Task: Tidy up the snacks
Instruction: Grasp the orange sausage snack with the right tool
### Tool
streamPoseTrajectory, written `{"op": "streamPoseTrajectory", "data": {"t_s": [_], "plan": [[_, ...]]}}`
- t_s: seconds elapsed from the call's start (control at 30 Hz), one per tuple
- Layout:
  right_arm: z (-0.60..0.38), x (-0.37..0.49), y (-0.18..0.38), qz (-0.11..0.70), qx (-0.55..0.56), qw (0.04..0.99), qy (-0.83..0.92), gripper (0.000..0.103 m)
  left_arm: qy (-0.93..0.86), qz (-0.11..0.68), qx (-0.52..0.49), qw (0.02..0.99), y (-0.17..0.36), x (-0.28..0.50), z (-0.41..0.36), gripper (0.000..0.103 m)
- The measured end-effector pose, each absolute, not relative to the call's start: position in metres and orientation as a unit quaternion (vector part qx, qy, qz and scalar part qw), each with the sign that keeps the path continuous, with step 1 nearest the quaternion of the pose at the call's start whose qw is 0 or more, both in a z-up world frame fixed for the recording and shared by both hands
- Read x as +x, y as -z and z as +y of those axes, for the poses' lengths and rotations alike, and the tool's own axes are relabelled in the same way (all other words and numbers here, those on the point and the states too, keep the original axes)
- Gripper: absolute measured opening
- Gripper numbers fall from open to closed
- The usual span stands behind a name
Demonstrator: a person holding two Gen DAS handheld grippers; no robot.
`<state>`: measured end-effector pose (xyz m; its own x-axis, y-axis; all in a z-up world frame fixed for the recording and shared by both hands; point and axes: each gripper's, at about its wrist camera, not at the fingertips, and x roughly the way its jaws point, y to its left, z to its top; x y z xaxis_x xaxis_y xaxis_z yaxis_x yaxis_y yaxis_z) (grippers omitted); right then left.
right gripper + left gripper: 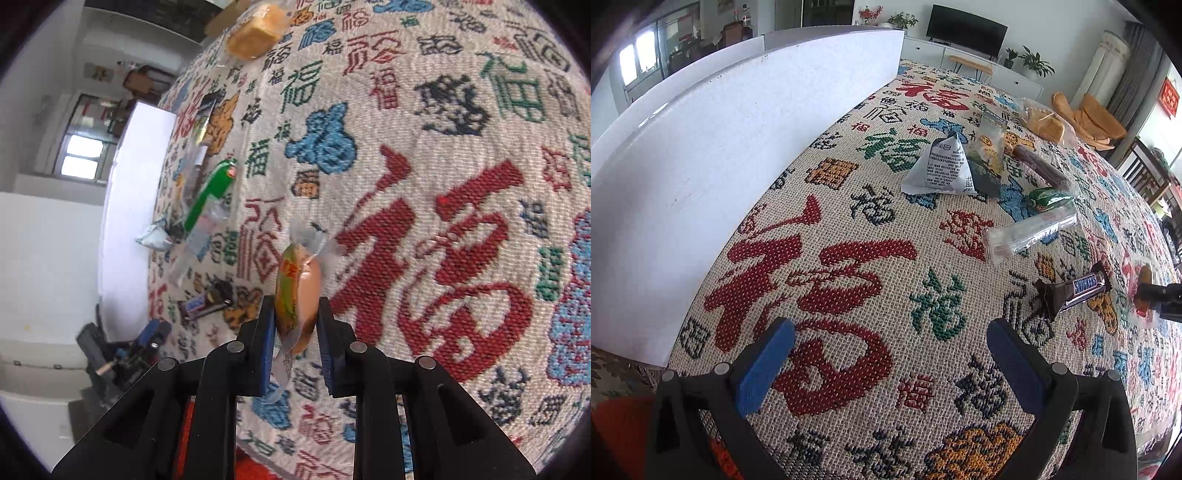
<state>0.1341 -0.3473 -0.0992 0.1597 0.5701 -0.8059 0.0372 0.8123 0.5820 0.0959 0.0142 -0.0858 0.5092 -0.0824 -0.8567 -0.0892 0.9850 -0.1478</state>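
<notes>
My right gripper (297, 314) is shut on a wrapped sausage (299, 288), orange-pink in clear plastic with a green and red label, held just above the patterned tablecloth (424, 221). In the left wrist view that sausage (1144, 291) and the right gripper (1158, 295) show at the far right edge. My left gripper (890, 354) stands open over the cloth with nothing between its blue pads (768, 365). A Snickers bar (1075, 291) lies to its right. Further off lie a clear wrapper (1030, 232), a green sweet (1049, 197), a brown stick (1041, 166) and a white triangular packet (942, 166).
A tall white box (720, 147) stands along the table's left side. A green-yellow packet (988, 155) and bagged bread (1045, 122) lie at the back. In the right wrist view the Snickers bar (199, 304), a green packet (210, 192) and the left gripper (147, 339) sit at left.
</notes>
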Motion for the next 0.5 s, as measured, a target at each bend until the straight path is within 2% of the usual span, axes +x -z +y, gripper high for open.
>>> {"op": "streamPoseTrajectory", "data": {"t_s": [0.1, 0.17, 0.23, 0.5], "plan": [[-0.342, 0.117, 0.094, 0.590, 0.184, 0.768, -0.171, 0.034, -0.002, 0.497, -0.084, 0.864, 0.086, 0.096, 0.013, 0.103], [-0.342, 0.107, 0.092, 0.558, 0.165, 0.794, -0.174, 0.042, -0.001, 0.497, -0.083, 0.864, 0.086, 0.097, 0.012, 0.103], [-0.343, 0.100, 0.096, 0.526, 0.167, 0.813, -0.185, 0.057, 0.011, 0.495, -0.091, 0.864, 0.085, 0.096, 0.013, 0.103], [-0.348, 0.074, 0.107, 0.432, 0.166, 0.861, -0.211, 0.065, 0.106, 0.477, -0.120, 0.864, 0.065, 0.092, 0.008, 0.102]]}}
